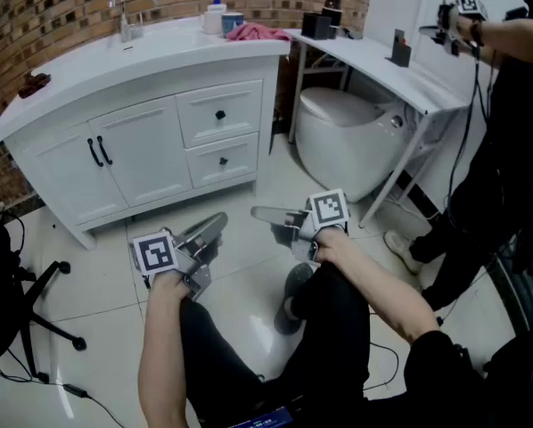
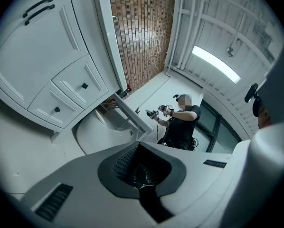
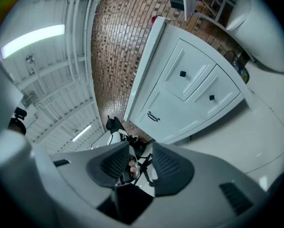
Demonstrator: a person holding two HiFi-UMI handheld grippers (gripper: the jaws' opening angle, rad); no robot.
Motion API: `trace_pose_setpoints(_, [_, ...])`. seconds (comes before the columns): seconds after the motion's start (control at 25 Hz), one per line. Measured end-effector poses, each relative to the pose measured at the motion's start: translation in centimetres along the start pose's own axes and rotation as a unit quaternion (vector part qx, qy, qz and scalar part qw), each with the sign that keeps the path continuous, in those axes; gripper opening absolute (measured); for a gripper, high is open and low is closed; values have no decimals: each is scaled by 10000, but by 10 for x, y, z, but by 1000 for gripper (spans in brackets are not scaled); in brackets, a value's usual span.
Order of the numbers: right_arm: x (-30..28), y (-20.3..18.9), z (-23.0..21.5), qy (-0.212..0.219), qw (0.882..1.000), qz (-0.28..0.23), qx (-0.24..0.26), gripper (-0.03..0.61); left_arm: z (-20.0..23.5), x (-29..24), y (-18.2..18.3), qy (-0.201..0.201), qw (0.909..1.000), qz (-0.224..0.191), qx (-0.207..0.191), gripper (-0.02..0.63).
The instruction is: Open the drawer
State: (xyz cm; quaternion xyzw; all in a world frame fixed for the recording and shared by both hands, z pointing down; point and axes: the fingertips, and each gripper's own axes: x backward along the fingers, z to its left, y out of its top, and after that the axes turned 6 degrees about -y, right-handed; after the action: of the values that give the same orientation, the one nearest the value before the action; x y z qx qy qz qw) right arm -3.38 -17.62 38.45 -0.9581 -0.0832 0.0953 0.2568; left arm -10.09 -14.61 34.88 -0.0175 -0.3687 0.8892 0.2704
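Note:
The white vanity [image 1: 151, 69] has two shut drawers on its right half, each with a black knob: the upper drawer [image 1: 219, 112] and the lower drawer [image 1: 222, 160]. Both also show in the left gripper view, upper drawer [image 2: 84, 85] and lower drawer [image 2: 56, 109], and in the right gripper view, upper drawer [image 3: 182, 73] and lower drawer [image 3: 211, 98]. My left gripper [image 1: 215, 226] [image 2: 141, 177] is held low over the floor, well short of the vanity, pads together and empty. My right gripper [image 1: 259, 213] [image 3: 135, 165] hangs beside it, open, with nothing between the pads.
Left of the drawers are two cabinet doors with black handles [image 1: 99, 152]. A toilet [image 1: 347, 136] stands right of the vanity under a white side table [image 1: 373, 61]. Another person [image 1: 507, 150] stands at the far right. A chair base [image 1: 44, 319] lies at the left.

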Motion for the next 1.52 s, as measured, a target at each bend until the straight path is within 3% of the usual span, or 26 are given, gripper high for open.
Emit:
trace_pose_setpoints(0.24, [11, 41, -21, -28, 9996, -201, -204, 179, 14, -18, 13, -87, 9998, -171, 85, -11])
trace_pose_setpoints(0.44, [3, 49, -44, -126, 9995, -88, -285, 179, 43, -25, 25, -145, 9953, -662, 691, -11])
trace_pose_setpoints(0.6, [1, 58, -43, -61, 9997, -20, -230, 179, 52, -38, 28, -8, 9948, -559, 850, -11])
trace_pose_setpoints(0.84, [-3, 57, -38, 99, 9999, 14, 13, 179, 44, -64, 27, 174, 9975, -125, 675, -11])
trace_pose_setpoints(1.0, [-18, 56, -44, 47, 9998, 167, -6, 179, 54, -64, 41, 175, 9984, -117, 527, -11])
trace_pose_setpoints(1.16, [-29, 59, -57, -152, 9994, 300, -123, 179, 73, -52, 47, 298, 9967, -290, 704, -11])
trace_pose_setpoints(1.36, [-40, 66, -88, -501, 9974, 423, -297, 179, 73, -52, 55, 178, 9971, -338, 661, -11])
trace_pose_setpoints(1.52, [-56, 78, -122, -865, 9938, 681, -166, 179, 77, -54, 58, 146, 9971, -313, 673, -11])
